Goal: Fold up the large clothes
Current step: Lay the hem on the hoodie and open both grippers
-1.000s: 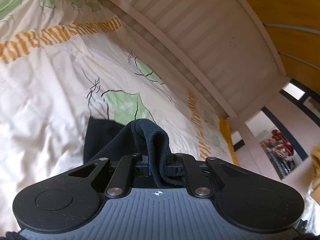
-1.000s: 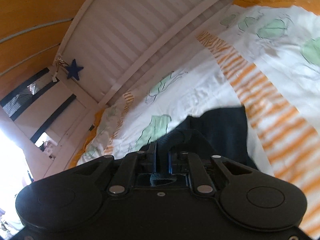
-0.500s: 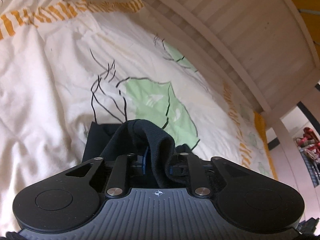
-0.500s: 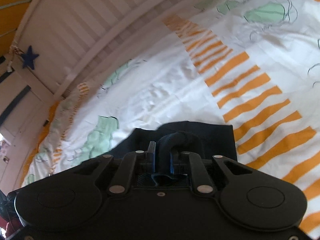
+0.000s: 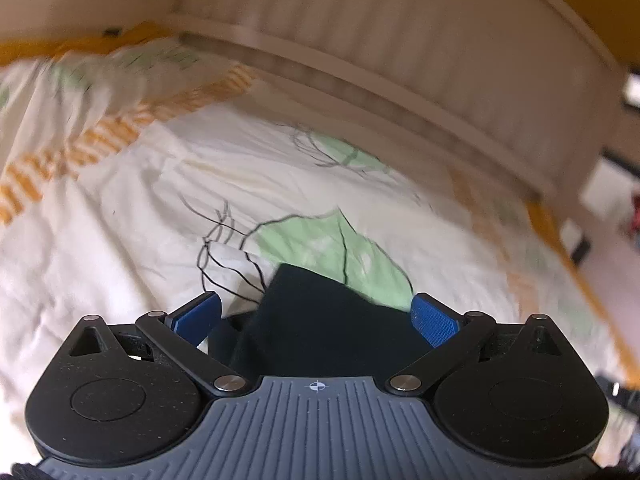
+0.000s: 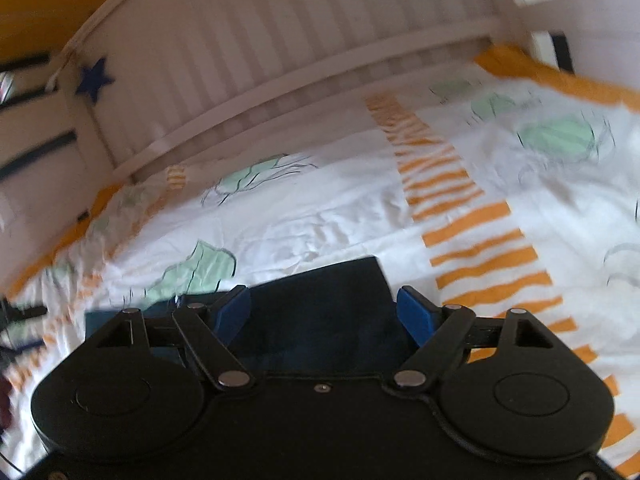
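A dark navy garment (image 5: 320, 320) lies on the patterned bedspread (image 5: 140, 240). In the left wrist view one corner of it sits between the spread jaws of my left gripper (image 5: 316, 312), whose blue pads (image 5: 434, 320) stand clear of the cloth as the jaws are opening. In the right wrist view another corner of the dark garment (image 6: 324, 300) lies flat between the jaws of my right gripper (image 6: 324, 308). Those jaws are opening too, and the blue pads (image 6: 414, 316) do not press on the fabric.
The bedspread (image 6: 320, 216) is white with orange stripes and green shapes. A white slatted bed rail (image 5: 400, 80) runs along its far side, also seen as the bed rail (image 6: 280, 60) with a blue star (image 6: 94, 78) on it. An orange wall lies beyond.
Both grippers went from shut on bunched folds of the dark garment to wide apart. The cloth dropped flat onto the bedspread. Both hands moved lower and rolled.
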The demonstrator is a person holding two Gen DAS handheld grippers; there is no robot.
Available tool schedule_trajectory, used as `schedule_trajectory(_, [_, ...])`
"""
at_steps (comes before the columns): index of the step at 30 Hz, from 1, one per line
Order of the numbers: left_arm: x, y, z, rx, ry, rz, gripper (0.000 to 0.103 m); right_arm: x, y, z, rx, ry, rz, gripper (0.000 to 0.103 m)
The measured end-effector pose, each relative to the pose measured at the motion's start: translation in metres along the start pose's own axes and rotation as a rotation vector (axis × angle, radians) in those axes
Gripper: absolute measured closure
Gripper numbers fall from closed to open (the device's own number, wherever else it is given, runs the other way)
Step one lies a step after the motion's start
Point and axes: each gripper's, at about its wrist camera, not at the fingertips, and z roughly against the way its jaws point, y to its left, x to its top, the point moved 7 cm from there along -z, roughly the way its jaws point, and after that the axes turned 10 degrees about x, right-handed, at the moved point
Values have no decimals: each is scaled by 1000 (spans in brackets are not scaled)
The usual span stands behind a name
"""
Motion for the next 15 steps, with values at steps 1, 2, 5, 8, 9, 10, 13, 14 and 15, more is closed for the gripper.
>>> schedule_trajectory(1, [-6,-10,2,0,6,-45,0,-2,6,-1,-4,10,29,19])
schedule_trajectory(2, [-11,-18,3,0,12,-80,0,-6,13,-3,-5,28,56,18])
schedule_trajectory(5, [-29,-41,1,-5,28,-171,0,-20,32,-10,7,75,118,17])
schedule_trajectory(8, [-43,-59,-10,-10,53,-243,0,-30,47,-20,-4,114,188,17])
schedule_trajectory(9, [-45,-63,-15,-3,58,-262,0,-32,51,-24,-2,124,204,17])
schedule_trajectory(10, [-48,-65,-21,4,65,-274,0,-34,54,-29,-1,134,217,17])
schedule_trajectory(13, [-55,-65,-40,42,99,-290,0,-37,56,-47,-44,170,256,17])
schedule_trajectory(14, [-57,-63,-47,61,110,-288,0,-38,55,-55,-66,184,265,17])
schedule_trajectory(15, [-59,-59,-55,85,123,-287,0,-38,51,-63,-91,203,270,17])
